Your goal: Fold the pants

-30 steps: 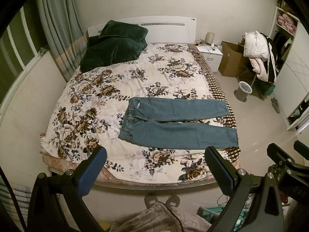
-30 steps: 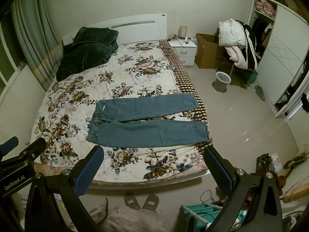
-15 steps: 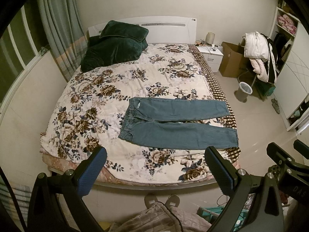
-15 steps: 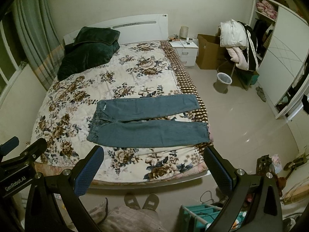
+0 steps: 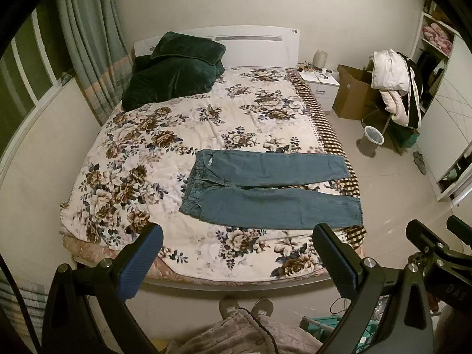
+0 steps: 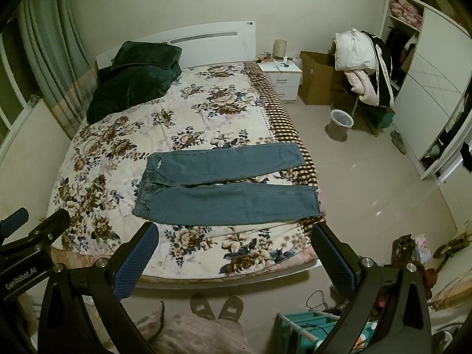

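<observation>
- On the bed (image 5: 141, 159), jeans (image 5: 265, 194) lie flat, long axis crosswise, waistband left.
- Left gripper (image 5: 236, 253) and right gripper (image 6: 233, 250): both spread wide, empty, well short of them.
- Neither is clearly nearer.

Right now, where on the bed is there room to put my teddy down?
The bed has flowery cover showing between the dark green pillows and the jeans, and left of the jeans' waist. A thinner strip runs along the near edge under the jeans. The right side is taken by the jeans' legs, which reach the checked border.
</observation>
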### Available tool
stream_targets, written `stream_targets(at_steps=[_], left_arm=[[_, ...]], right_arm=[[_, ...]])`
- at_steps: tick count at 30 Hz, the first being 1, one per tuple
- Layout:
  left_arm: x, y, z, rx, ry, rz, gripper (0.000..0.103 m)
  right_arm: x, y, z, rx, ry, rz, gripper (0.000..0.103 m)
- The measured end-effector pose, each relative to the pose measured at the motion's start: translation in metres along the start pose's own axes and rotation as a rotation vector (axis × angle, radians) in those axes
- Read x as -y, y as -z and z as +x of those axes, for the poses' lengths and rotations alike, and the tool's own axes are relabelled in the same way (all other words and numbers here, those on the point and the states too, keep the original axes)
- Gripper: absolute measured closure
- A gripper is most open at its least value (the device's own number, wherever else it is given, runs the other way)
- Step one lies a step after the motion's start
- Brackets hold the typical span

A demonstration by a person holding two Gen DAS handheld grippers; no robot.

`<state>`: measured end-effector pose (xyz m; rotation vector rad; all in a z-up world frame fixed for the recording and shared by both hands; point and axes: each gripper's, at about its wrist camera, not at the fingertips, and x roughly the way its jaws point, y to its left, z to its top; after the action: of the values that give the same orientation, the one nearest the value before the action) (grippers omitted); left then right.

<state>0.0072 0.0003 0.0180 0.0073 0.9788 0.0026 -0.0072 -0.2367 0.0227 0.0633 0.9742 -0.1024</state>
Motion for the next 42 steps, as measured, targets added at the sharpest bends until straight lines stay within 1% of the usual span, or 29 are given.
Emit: stream_targets(at_steps=[6,7,10,12,14,15,18,20,21,23,24,25,27,28,29,31,32,33,34,36,37,38,39,40,41,42], left_arm=[[0.005,-0.001,-0.003,-0.003,0.007,0.004,0.000],[0.014,-0.013,-0.005,-0.006,0.009,0.008,0.000],[0.019,-0.023,-0.001,-0.012,0.019,0.014,0.000],[0.022,-0.030,0.003,0.004,0.012,0.020,0.000],[0.022,-0.036,0.016,0.036,-0.008,0.025,0.000],[0.019,-0.035,0.023,0.047,-0.011,0.025,0.000],[0.016,-0.050,0.054,0.077,-0.032,0.030,0.000],[0.015,-0.060,0.075,0.093,-0.052,0.038,0.000],[0.016,-0.068,0.091,0.094,-0.043,0.043,0.000],[0.019,-0.083,0.119,0.082,-0.055,0.042,0.000],[0.018,-0.088,0.132,0.073,-0.051,0.043,0.000],[0.021,-0.098,0.155,0.065,-0.062,0.044,0.000],[0.026,-0.110,0.184,0.062,-0.090,0.058,0.000],[0.030,-0.121,0.211,0.053,-0.115,0.074,0.000],[0.034,-0.129,0.234,0.032,-0.135,0.083,0.000],[0.041,-0.142,0.280,-0.016,-0.156,0.098,0.000],[0.045,-0.149,0.302,-0.043,-0.168,0.109,0.000],[0.051,-0.157,0.334,-0.080,-0.185,0.122,0.000],[0.054,-0.161,0.351,-0.099,-0.189,0.128,0.000],[0.062,-0.172,0.408,-0.152,-0.213,0.144,0.000],[0.068,-0.178,0.444,-0.186,-0.216,0.151,0.000],[0.073,-0.182,0.476,-0.212,-0.218,0.157,0.000],[0.078,-0.185,0.508,-0.235,-0.226,0.162,0.000],[0.080,-0.188,0.527,-0.251,-0.231,0.171,0.000],[0.087,-0.191,0.563,-0.277,-0.222,0.184,0.000],[0.091,-0.194,0.586,-0.293,-0.224,0.200,0.000]], right_arm=[[-0.002,0.000,-0.001,-0.001,0.000,0.002,0.000],[0.000,0.001,0.000,0.000,0.000,0.002,0.000],[-0.001,0.001,0.001,-0.005,0.002,0.009,0.000],[-0.001,0.000,0.004,-0.005,0.010,0.018,0.000],[0.001,0.000,0.011,0.003,0.025,0.026,0.000],[0.001,-0.003,0.016,0.022,0.030,0.027,0.000],[0.004,-0.009,0.045,0.057,0.075,0.026,0.000],[0.007,-0.022,0.064,0.069,0.097,0.023,0.000],[0.009,-0.029,0.077,0.077,0.108,0.024,0.000],[0.016,-0.046,0.105,0.070,0.106,0.023,0.000],[0.019,-0.055,0.126,0.058,0.112,0.014,0.000],[0.023,-0.066,0.142,0.044,0.116,0.009,0.000],[0.032,-0.090,0.193,0.006,0.101,-0.011,0.000],[0.036,-0.100,0.218,-0.016,0.103,-0.019,0.000],[0.040,-0.113,0.250,-0.043,0.093,-0.033,0.000],[0.046,-0.132,0.298,-0.083,0.095,-0.055,0.000],[0.050,-0.145,0.332,-0.115,0.081,-0.074,0.000],[0.054,-0.155,0.363,-0.139,0.069,-0.088,0.000],[0.058,-0.166,0.397,-0.164,0.066,-0.099,0.000],[0.064,-0.186,0.474,-0.221,0.058,-0.134,0.000],[0.066,-0.195,0.517,-0.245,0.058,-0.158,0.000],[0.065,-0.199,0.543,-0.261,0.057,-0.177,0.000],[0.064,-0.206,0.582,-0.285,0.061,-0.205,0.000],[0.063,-0.212,0.613,-0.298,0.061,-0.227,0.000],[0.060,-0.217,0.647,-0.311,0.065,-0.255,0.000],[0.055,-0.219,0.685,-0.338,0.062,-0.289,0.000]])
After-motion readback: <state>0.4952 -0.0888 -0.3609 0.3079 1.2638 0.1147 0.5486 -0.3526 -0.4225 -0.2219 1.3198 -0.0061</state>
